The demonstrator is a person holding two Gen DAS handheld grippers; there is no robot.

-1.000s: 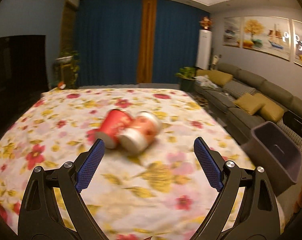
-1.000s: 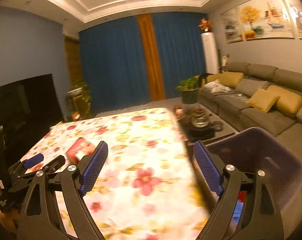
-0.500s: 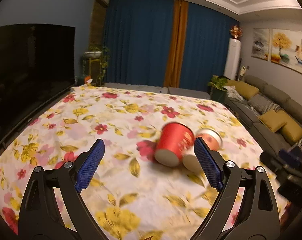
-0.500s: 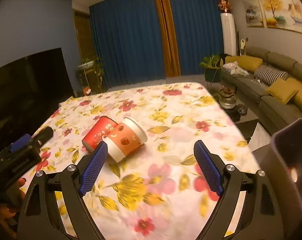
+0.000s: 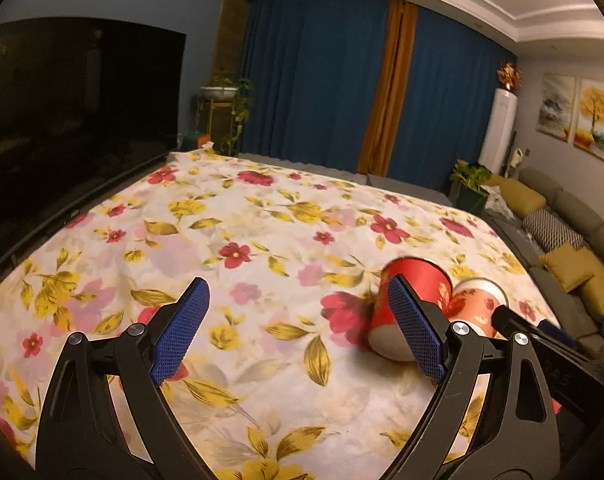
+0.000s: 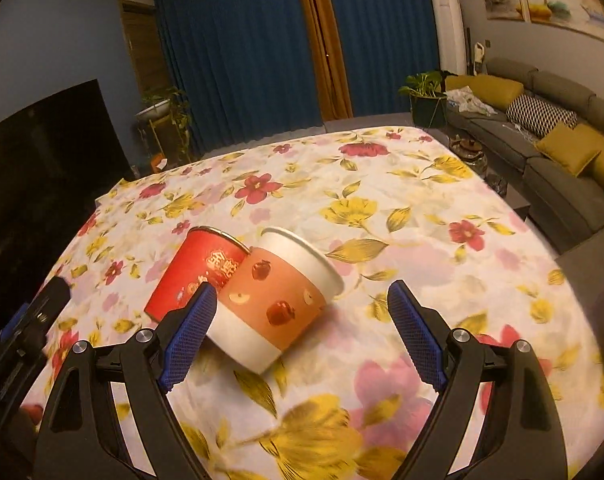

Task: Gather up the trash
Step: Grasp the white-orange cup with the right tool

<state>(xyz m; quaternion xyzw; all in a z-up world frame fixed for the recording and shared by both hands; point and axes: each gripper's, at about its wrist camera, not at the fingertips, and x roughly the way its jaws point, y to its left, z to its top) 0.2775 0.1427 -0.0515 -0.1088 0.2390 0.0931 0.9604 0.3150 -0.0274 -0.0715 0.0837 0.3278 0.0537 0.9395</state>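
Two paper cups lie on their sides, touching, on the floral tablecloth (image 6: 402, 208). The red cup (image 6: 197, 268) is on the left, the orange-and-white cup (image 6: 277, 300) on the right. My right gripper (image 6: 302, 332) is open just in front of the orange-and-white cup, its left pad by the seam between the cups. In the left wrist view my left gripper (image 5: 297, 332) is open over bare cloth; the red cup (image 5: 418, 284) lies partly behind its right pad, with the orange-and-white cup (image 5: 476, 302) further right. The right gripper shows there as a dark shape (image 5: 542, 352).
A dark TV screen (image 5: 61, 120) borders the table's left side. A grey sofa with yellow cushions (image 6: 562, 148) runs along the right, with a potted plant (image 6: 426, 96) near it. Blue curtains (image 6: 241, 52) hang beyond the far edge. The left gripper's body (image 6: 25, 332) is at the left.
Both grippers have swung left and come closer to the cups. The cups now fill the right wrist view near its pads; the bin has left both views.
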